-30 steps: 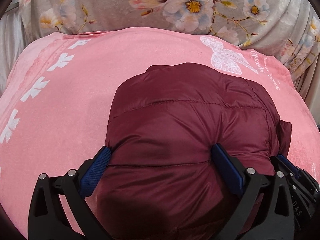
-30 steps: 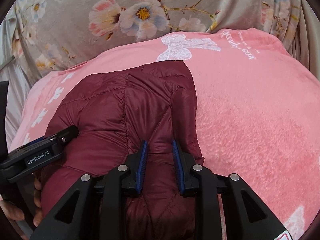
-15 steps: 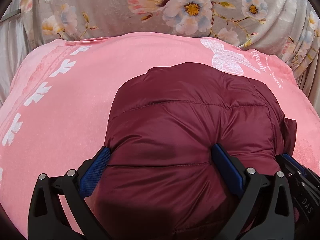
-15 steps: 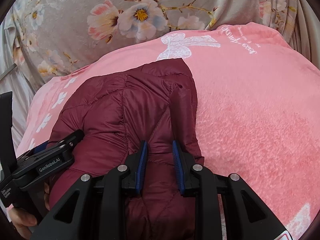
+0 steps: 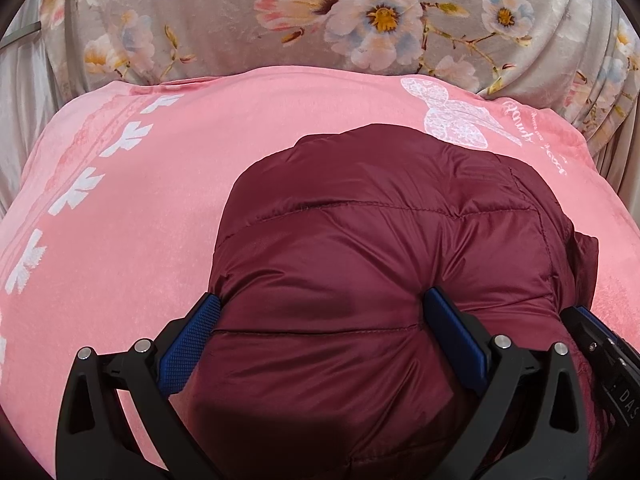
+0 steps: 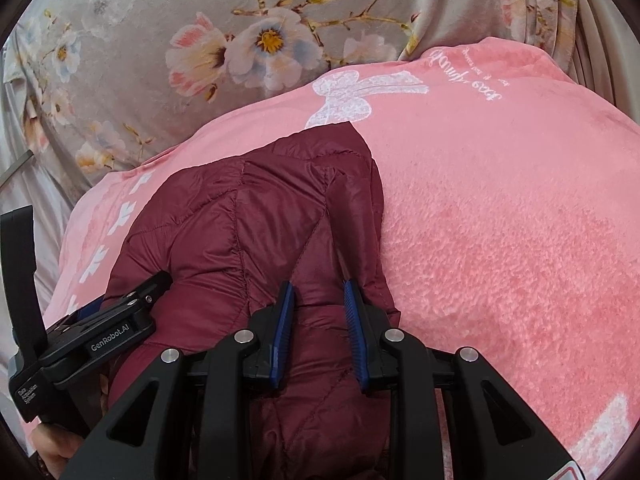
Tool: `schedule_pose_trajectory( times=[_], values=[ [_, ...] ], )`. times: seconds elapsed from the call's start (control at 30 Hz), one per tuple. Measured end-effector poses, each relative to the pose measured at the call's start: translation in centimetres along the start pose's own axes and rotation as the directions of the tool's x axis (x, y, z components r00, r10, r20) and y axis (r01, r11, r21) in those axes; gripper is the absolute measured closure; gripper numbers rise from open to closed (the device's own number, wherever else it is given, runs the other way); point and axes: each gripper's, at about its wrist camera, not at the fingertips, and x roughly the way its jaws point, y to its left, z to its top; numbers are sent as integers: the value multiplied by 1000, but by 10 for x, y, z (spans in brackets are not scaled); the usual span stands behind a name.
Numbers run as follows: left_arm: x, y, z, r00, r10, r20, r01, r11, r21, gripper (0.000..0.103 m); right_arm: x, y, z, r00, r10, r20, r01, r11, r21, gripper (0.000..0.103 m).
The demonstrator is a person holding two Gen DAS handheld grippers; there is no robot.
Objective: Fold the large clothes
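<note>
A maroon quilted puffer jacket [image 5: 380, 264] lies bunched on a pink blanket [image 5: 140, 240]. My left gripper [image 5: 320, 308] is wide open, its blue pads straddling a puffy fold of the jacket near its front edge. In the right wrist view the jacket [image 6: 248, 224] fills the middle left. My right gripper [image 6: 318, 296] is nearly closed, pinching a narrow fold of the jacket at its right edge. The left gripper's body [image 6: 104, 336] shows at the lower left of the right wrist view, against the jacket.
The pink blanket [image 6: 500, 240] has white bow and leaf prints and spreads wide to the right of the jacket. A grey floral cover [image 5: 280, 20] lies behind it. The right gripper's body [image 5: 608, 360] shows at the left wrist view's right edge.
Both views have shifted slightly; the jacket sits a little lower and nearer. The left gripper's body has moved further into the right wrist view. Jaw openings are unchanged.
</note>
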Motion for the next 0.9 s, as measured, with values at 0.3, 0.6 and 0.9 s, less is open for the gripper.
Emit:
schedule_pose_trajectory(
  times=[0.3,0.6,0.9],
  values=[
    [-1,9,5,998,-27,-60,25,999,-28,5,-18,-38,-8,995,-92,31,82,971,226,41],
    [-14,72,2,960,-200,-197,136,945,-296,5,-23,-46,-19,991,134,-30,-119,947,298,40],
    [9,81,-11,902,-366,-229,249,874,-417,5,-9,-40,-16,971,233,-44,-212,934,286,39]
  ],
)
